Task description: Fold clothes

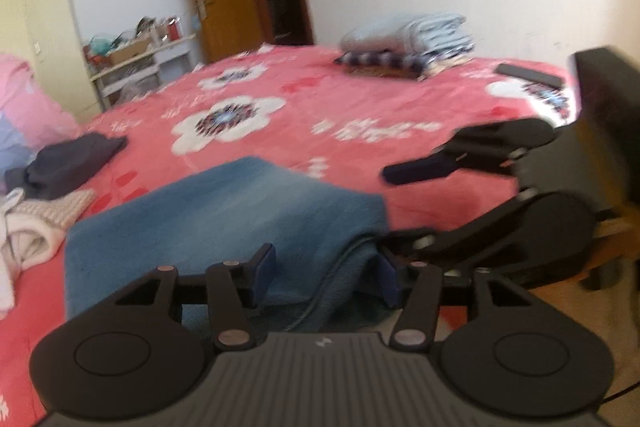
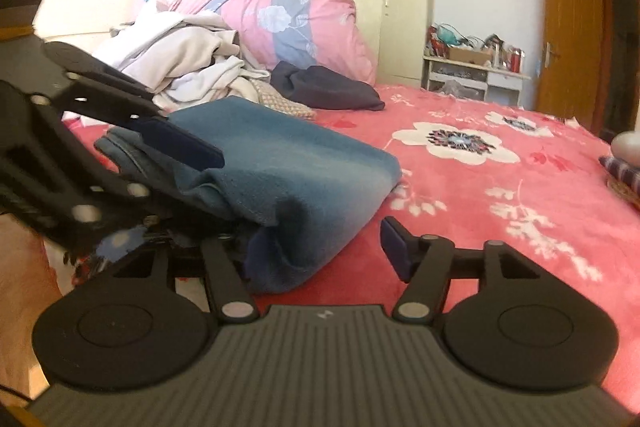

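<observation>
A folded blue garment point(image 1: 224, 219) lies on the red flowered bedspread point(image 1: 336, 99). In the left wrist view my left gripper point(image 1: 326, 263) stands open astride the garment's near folded edge, and its pads do not press the cloth. My right gripper point(image 1: 392, 207) comes in from the right at the garment's corner, jaws apart. In the right wrist view the right gripper point(image 2: 322, 239) is open, the blue garment point(image 2: 288, 167) bulges against its left finger, and its right finger point(image 2: 394, 247) is over bare bedspread. One finger point(image 2: 180, 145) of the left gripper rests over the cloth's top.
A heap of white clothes point(image 2: 192, 63), a dark garment point(image 2: 328, 87) and a pink duvet point(image 2: 280, 7) lie toward the headboard. A folded stack point(image 1: 404, 39) and a dark flat object point(image 1: 528, 75) sit at the far side. A wardrobe point(image 2: 384, 3), a cluttered shelf point(image 2: 476, 67) and a door point(image 2: 568, 27) line the wall.
</observation>
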Action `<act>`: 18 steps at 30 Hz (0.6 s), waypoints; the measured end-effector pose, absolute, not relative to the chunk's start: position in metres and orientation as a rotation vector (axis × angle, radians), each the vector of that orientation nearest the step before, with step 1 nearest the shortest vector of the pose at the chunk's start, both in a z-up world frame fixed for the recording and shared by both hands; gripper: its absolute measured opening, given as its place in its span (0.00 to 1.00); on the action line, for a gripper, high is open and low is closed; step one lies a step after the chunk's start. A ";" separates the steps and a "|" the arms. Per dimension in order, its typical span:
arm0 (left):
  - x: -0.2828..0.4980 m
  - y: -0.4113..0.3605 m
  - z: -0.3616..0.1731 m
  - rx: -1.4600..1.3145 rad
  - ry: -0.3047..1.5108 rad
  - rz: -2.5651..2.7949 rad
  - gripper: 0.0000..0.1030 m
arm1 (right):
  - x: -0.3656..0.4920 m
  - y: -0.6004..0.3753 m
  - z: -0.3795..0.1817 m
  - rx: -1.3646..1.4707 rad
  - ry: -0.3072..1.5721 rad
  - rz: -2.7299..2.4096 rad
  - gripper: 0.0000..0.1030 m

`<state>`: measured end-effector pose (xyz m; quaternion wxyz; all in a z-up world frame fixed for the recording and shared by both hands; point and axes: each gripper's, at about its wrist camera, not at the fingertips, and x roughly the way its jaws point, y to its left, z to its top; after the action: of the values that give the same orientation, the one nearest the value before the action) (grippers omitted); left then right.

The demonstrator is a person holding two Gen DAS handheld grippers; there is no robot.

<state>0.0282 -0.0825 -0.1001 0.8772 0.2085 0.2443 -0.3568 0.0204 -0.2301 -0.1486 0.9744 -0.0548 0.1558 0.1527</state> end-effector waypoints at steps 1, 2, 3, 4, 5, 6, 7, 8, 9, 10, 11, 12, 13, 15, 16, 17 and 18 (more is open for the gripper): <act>0.030 -0.083 -0.103 0.443 0.510 -0.739 0.54 | 0.020 -0.234 -0.148 -0.114 0.313 0.318 0.59; 0.029 -0.084 -0.104 0.470 0.492 -0.735 0.54 | 0.020 -0.236 -0.148 -0.114 0.318 0.321 0.59; 0.028 -0.085 -0.104 0.497 0.474 -0.730 0.53 | 0.021 -0.239 -0.148 -0.115 0.323 0.324 0.59; 0.027 -0.086 -0.105 0.522 0.457 -0.727 0.51 | 0.021 -0.241 -0.148 -0.116 0.328 0.326 0.59; 0.025 -0.086 -0.103 0.535 0.443 -0.728 0.42 | 0.021 -0.242 -0.148 -0.113 0.327 0.324 0.59; 0.023 -0.086 -0.100 0.546 0.431 -0.729 0.31 | 0.020 -0.243 -0.148 -0.102 0.329 0.322 0.59; 0.024 -0.085 -0.097 0.540 0.426 -0.733 0.25 | 0.020 -0.245 -0.147 -0.082 0.331 0.327 0.60; 0.025 -0.084 -0.094 0.532 0.430 -0.738 0.22 | 0.020 -0.248 -0.147 -0.044 0.334 0.344 0.60; 0.027 -0.083 -0.092 0.524 0.434 -0.743 0.21 | 0.020 -0.251 -0.146 -0.004 0.338 0.363 0.60; 0.028 -0.082 -0.090 0.517 0.437 -0.748 0.20 | 0.021 -0.253 -0.147 0.042 0.345 0.383 0.60; 0.030 -0.082 -0.089 0.510 0.440 -0.752 0.19 | 0.022 -0.254 -0.147 0.087 0.352 0.404 0.60; 0.030 -0.082 -0.088 0.501 0.443 -0.756 0.17 | 0.023 -0.256 -0.148 0.133 0.360 0.423 0.60; 0.031 -0.081 -0.088 0.493 0.445 -0.759 0.16 | 0.025 -0.256 -0.150 0.175 0.370 0.428 0.60; 0.033 -0.080 -0.086 0.470 0.449 -0.764 0.12 | 0.032 -0.253 -0.156 0.239 0.404 0.433 0.60; 0.034 -0.079 -0.085 0.456 0.451 -0.768 0.11 | 0.035 -0.250 -0.159 0.240 0.416 0.430 0.60; 0.035 -0.078 -0.084 0.445 0.452 -0.773 0.11 | 0.037 -0.244 -0.161 0.225 0.418 0.422 0.61; 0.036 -0.076 -0.084 0.436 0.453 -0.775 0.10 | 0.039 -0.239 -0.163 0.211 0.418 0.414 0.61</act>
<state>0.0358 -0.0762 -0.0838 0.8780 0.2091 0.2174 -0.3718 0.0390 -0.2392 -0.1632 0.9516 0.1037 0.2058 0.2035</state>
